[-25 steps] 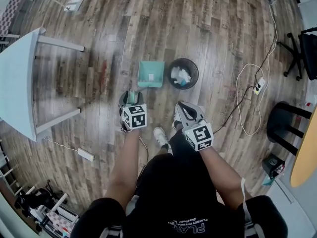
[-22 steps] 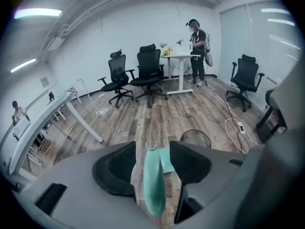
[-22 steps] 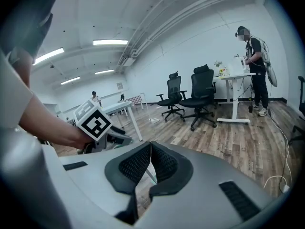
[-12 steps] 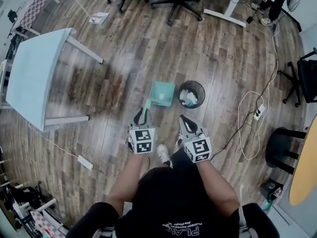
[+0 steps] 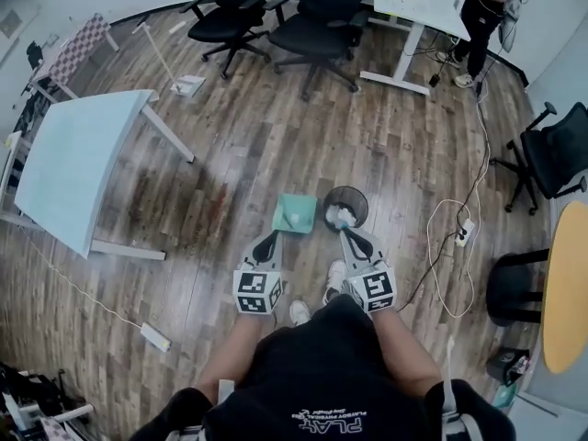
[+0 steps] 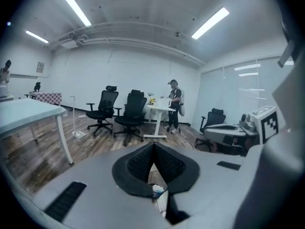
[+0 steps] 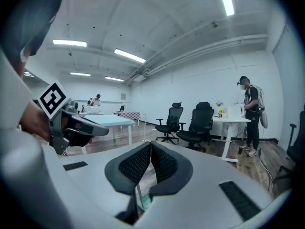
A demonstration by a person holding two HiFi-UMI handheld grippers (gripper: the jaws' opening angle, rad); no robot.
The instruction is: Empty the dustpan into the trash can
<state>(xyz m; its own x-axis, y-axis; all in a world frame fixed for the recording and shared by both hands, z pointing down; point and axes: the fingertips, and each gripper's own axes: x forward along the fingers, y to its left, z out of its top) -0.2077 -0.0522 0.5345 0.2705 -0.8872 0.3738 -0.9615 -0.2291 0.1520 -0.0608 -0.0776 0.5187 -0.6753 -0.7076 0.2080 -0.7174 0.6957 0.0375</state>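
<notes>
- The flat teal plastic dustpan (image 5: pixel 296 212) lies on the brown wood-plank floor (image 5: pixel 404 154), just left of the round black mesh trash can (image 5: pixel 345 190).
- The can holds crumpled white waste. A pale fleck may remain in the pan, but it is too small to tell.
- The left gripper (image 6: pixel 153 146) has just been closing. Its jaws are now pressed together on nothing.
- The right gripper (image 7: pixel 148 147) is likewise pressed together and empty.
- Both are held well above the pan, so emptying looks done. If not, the pan still needs picking up.

The left gripper (image 5: pixel 267 241) has lifted back from the dustpan (image 5: pixel 294 213), now just ahead of its tips, and its jaws have just closed on nothing. The right gripper (image 5: pixel 353 236) has risen too, just short of the trash can (image 5: pixel 328 200).
</notes>
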